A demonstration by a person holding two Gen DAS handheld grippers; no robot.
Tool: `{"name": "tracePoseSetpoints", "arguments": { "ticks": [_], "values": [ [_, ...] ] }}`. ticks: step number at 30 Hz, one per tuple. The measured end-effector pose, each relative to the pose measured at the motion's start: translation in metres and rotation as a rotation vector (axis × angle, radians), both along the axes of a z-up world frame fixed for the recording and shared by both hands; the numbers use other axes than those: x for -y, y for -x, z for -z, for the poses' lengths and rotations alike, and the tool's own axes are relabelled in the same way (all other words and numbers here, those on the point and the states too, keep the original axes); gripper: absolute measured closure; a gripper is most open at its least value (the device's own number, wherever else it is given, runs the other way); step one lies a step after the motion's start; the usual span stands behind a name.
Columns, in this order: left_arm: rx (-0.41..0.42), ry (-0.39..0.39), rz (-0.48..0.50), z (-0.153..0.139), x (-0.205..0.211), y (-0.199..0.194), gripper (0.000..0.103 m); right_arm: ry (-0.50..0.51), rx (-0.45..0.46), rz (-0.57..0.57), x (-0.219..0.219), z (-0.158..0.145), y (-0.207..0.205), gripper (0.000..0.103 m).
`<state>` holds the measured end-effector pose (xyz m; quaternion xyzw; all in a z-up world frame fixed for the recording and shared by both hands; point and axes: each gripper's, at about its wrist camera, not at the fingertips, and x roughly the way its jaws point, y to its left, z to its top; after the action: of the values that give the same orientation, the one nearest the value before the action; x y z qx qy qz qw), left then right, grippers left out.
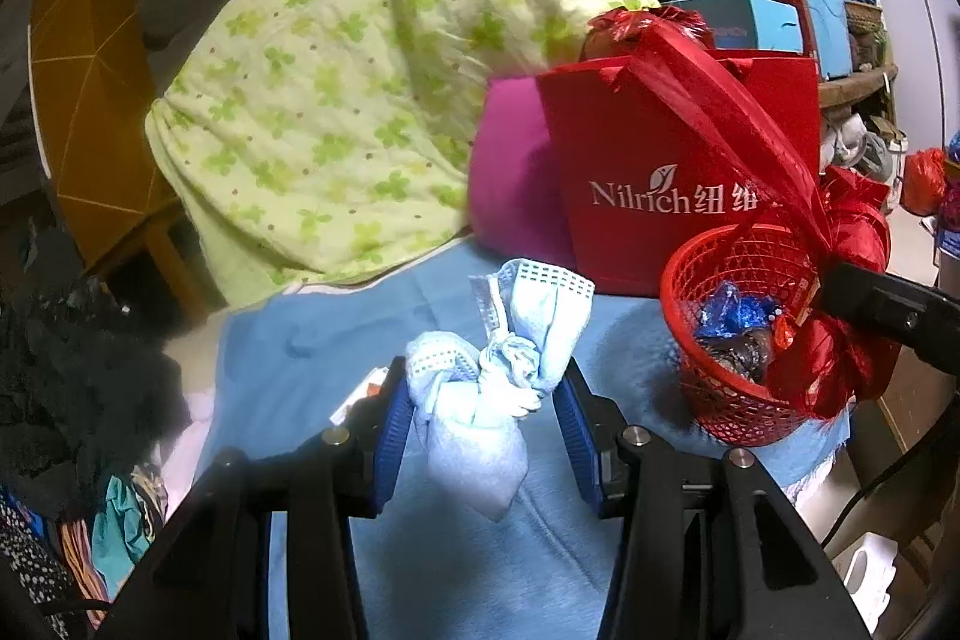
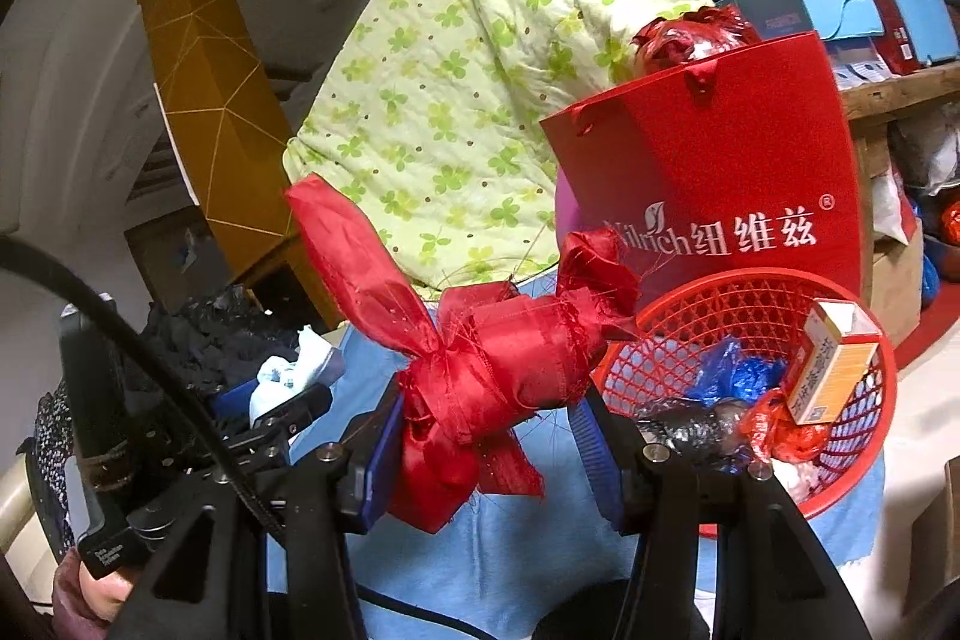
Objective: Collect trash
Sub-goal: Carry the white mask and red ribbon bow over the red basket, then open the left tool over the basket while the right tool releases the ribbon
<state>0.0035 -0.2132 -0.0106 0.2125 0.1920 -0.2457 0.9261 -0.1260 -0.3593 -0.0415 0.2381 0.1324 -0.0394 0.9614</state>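
Left gripper (image 1: 480,400) was clamped on a knotted blue face mask (image 1: 498,370), just left of the red basket (image 2: 744,376). Right gripper (image 2: 489,400) was squeezing the basket's red ribbon bow (image 2: 480,358). The basket sat on the blue cloth (image 1: 456,568), with wrappers and a small box (image 2: 834,364) inside.

The red paper bag (image 2: 720,160) reads "Nilrich 纽维兹" in white; the small box's (image 2: 834,364) print is illegible.

Red ribbon bundle (image 2: 480,370) in right hand-held gripper (image 2: 489,436)
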Motion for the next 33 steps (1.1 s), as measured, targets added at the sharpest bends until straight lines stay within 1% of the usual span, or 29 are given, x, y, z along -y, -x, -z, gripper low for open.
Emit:
{"name": "tracePoseSetpoints", "arguments": {
  "ticks": [17,25,27,33],
  "values": [
    [0.016,-0.054,0.079,0.000,0.042,0.018,0.054,-0.040,0.020,0.080,0.033,0.003,0.025,0.046],
    [0.011,-0.082,0.140,0.003,0.071,0.023,0.053,-0.075,0.009,0.155,0.058,0.013,0.038,0.046],
    [-0.011,-0.083,0.165,0.006,0.079,0.023,0.053,-0.083,0.005,0.182,0.066,0.018,0.043,0.046],
    [-0.125,-0.071,0.256,0.018,0.107,0.019,0.053,-0.159,-0.017,0.261,0.099,0.038,0.055,0.046]
  ]
}}
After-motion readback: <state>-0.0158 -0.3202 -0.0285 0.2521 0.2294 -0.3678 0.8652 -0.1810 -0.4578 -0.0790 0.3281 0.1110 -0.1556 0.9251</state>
